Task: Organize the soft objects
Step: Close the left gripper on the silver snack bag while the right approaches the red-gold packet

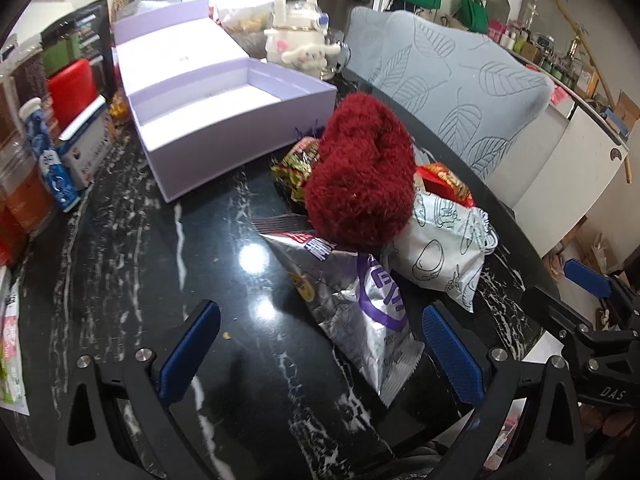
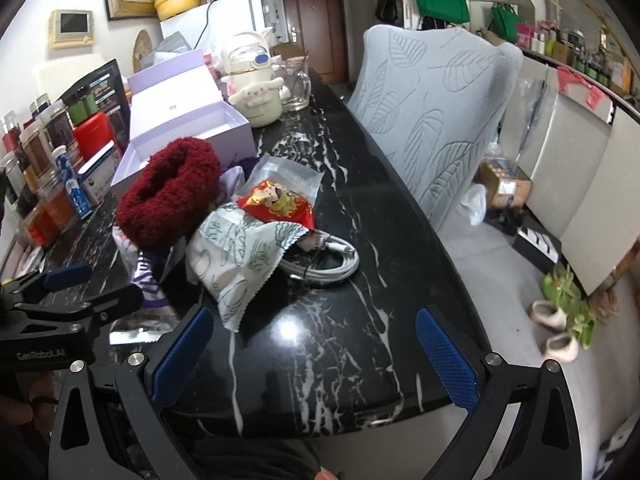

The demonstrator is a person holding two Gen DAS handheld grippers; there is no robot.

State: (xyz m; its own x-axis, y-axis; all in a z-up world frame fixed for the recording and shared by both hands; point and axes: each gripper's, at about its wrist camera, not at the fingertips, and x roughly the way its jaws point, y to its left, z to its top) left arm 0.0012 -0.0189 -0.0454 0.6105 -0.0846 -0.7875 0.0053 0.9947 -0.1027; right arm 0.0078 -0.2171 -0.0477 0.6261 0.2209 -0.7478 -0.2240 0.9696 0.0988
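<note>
The left gripper [image 1: 320,354] is hovering with its blue-padded fingers [image 1: 452,354] spread wide and gripping nothing, over the near end of a silver snack bag [image 1: 360,308] that is lying flat between them. The right gripper [image 2: 314,354] is likewise gaping wide and empty above bare counter by the near edge.

Just past the silver bag, a fuzzy dark red soft item [image 1: 360,184] is sitting on top of the pile of packets, touching a white printed pouch [image 1: 444,252] and a red and gold packet [image 2: 280,204]. A coiled white cable [image 2: 328,264] is lying against the pouch. Behind the pile, a lilac box [image 1: 240,120] is standing open with its lid folded back; its white inside is looking empty. Beyond it, a cream plush-covered bottle [image 2: 256,96] and a glass mug [image 2: 298,88] are standing toward the far end.

Jars and bottles [image 2: 44,168] are lining the left edge of the black marble counter [image 2: 352,320]. A chair in a pale leaf-pattern cover [image 2: 432,112] is standing along the right edge, with green bags [image 2: 440,0] hanging on the wall behind.
</note>
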